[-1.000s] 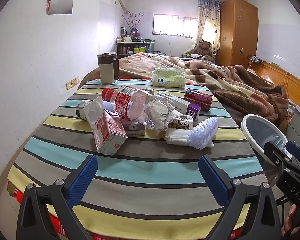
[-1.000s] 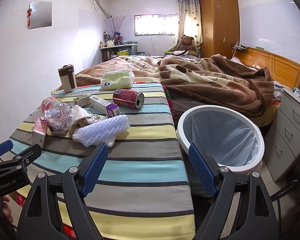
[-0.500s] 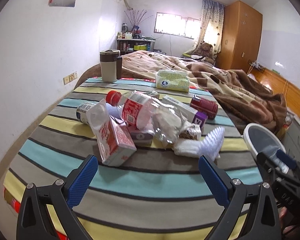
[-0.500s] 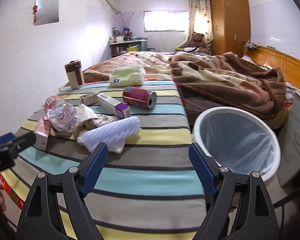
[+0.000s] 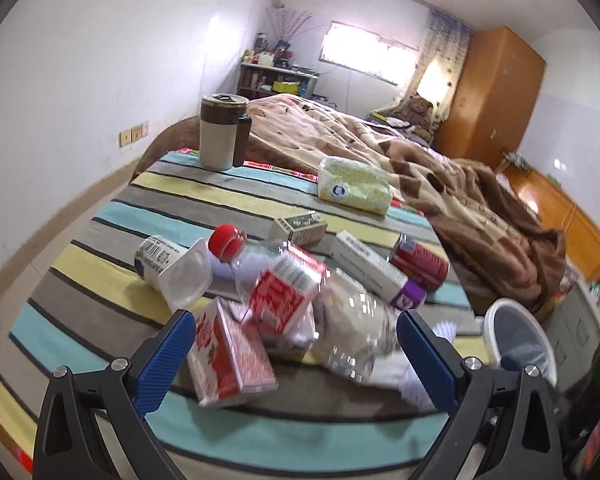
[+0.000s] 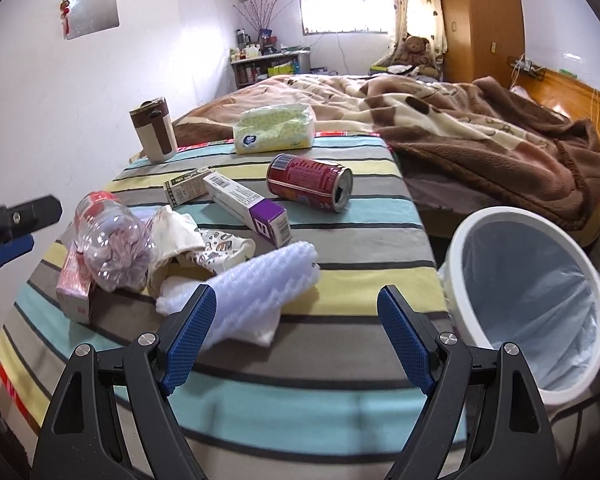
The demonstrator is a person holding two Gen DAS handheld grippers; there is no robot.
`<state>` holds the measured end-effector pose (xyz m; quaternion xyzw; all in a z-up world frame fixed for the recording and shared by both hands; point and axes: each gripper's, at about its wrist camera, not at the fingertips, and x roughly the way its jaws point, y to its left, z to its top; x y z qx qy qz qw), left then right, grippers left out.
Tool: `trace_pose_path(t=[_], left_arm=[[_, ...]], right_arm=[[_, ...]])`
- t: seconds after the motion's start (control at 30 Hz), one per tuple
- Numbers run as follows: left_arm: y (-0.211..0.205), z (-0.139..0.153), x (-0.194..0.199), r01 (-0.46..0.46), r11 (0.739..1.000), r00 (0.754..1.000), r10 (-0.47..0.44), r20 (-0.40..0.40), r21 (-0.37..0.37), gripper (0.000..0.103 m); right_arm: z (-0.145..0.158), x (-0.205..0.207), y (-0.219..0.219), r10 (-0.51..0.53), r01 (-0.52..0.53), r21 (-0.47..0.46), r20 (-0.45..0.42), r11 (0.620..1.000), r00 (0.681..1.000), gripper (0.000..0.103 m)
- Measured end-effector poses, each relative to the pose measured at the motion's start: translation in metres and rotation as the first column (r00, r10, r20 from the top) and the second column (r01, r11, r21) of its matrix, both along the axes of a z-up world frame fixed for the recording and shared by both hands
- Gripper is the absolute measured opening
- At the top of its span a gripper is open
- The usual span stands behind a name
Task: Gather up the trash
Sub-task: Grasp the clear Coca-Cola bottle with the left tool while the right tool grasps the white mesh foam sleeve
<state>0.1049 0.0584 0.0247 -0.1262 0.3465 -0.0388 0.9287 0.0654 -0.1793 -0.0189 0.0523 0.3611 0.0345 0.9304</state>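
Left wrist view: left gripper (image 5: pixel 292 354) jaws spread wide, nothing between the pads. It sits low over the near edge of a striped table (image 5: pixel 112 200), straddling a heap of trash. A red-and-white carton (image 5: pixel 230 360) lies just inside the left finger; a clear plastic bottle (image 5: pixel 300 292) with a red cap lies tilted across the heap, touching the carton. An empty yogurt cup (image 5: pixel 172 266) lies on its side left of the cap. Farther back: a small box (image 5: pixel 300 229), a long white box with a purple end (image 5: pixel 378 272), a red can (image 5: pixel 420 262). A tissue pack (image 5: pixel 352 190) and a brown-and-cream mug (image 5: pixel 222 132) stand near the far edge. White trash bin (image 5: pixel 496 320) at right, off the table.

Right wrist view: right gripper (image 6: pixel 296 338) jaws also wide, empty. Its left finger overlaps a white foam sheet (image 6: pixel 268 280) at the heap's right side; whether it touches, cannot tell. The bin, lined with a bag, stands just beside the table's right edge.
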Motion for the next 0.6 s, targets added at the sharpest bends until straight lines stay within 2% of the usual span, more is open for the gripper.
trace_pose_path(t=[0.17,0.3,0.4,0.57,0.6], left_arm=[[0.006,-0.01,0.031,-0.025,0.998,0.997,0.022,-0.076,-0.05,0.096],[0.007,-0.017,0.047,-0.038,0.997,0.994,0.031,-0.105,-0.062,0.096],[0.007,-0.023,0.057,-0.032,0.994,0.991,0.019,-0.133,-0.1,0.096],[0.0,-0.033,0.068,-0.032,0.995,0.985,0.016,-0.172,-0.092,0.093],[-0.001,-0.035,0.069,-0.034,0.995,0.984,0.018,-0.177,-0.088,0.091]], right_arm=[[-0.004,0.014,0.006,0.005,-0.005,0.003,-0.032,1.0,0.999,0.084],[-0.011,0.025,0.005,0.002,0.0,0.025,-0.075,1.0,0.997,0.084],[-0.016,0.032,0.008,-0.011,0.01,-0.005,-0.103,1.0,0.995,0.084],[-0.018,0.032,0.004,0.0,0.003,0.027,-0.118,1.0,0.993,0.084],[-0.018,0.033,0.004,0.003,0.0,0.032,-0.117,0.999,0.993,0.082]])
